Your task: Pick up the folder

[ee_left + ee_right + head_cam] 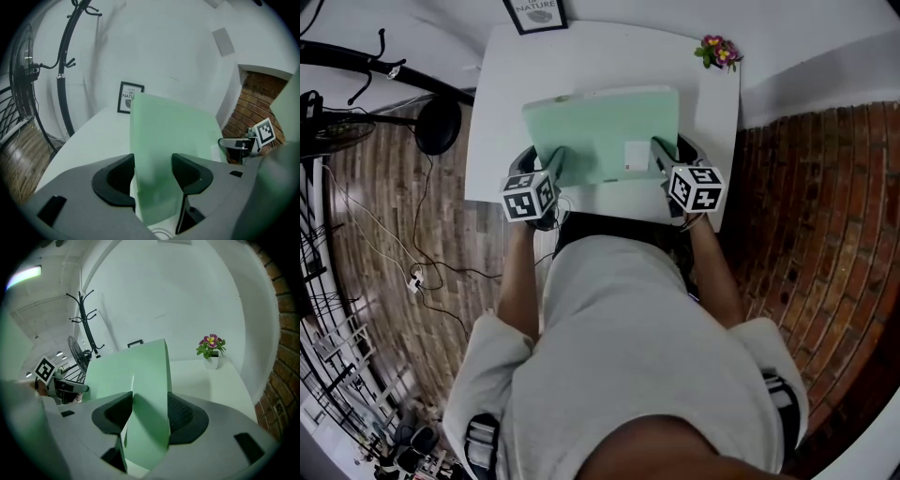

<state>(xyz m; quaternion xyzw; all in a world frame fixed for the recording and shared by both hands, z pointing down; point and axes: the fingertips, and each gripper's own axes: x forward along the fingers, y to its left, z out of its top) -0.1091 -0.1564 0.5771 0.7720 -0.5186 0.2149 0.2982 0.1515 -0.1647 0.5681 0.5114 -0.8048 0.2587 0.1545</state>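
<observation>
While both tools grip its near corners, the left gripper [555, 167] clamped on one and the right gripper [664, 152] on the other, the pale green folder [605, 131] is held over the near half of the white tabletop [511, 84]. A small potted flower [719, 51] stands at the far right corner, and a framed print [534, 13] at the far edge. Wood flooring [384, 225], a black coat stand [356, 61] and a fan [328, 131] lie to the left, with a brick wall [806, 206] on the right.
</observation>
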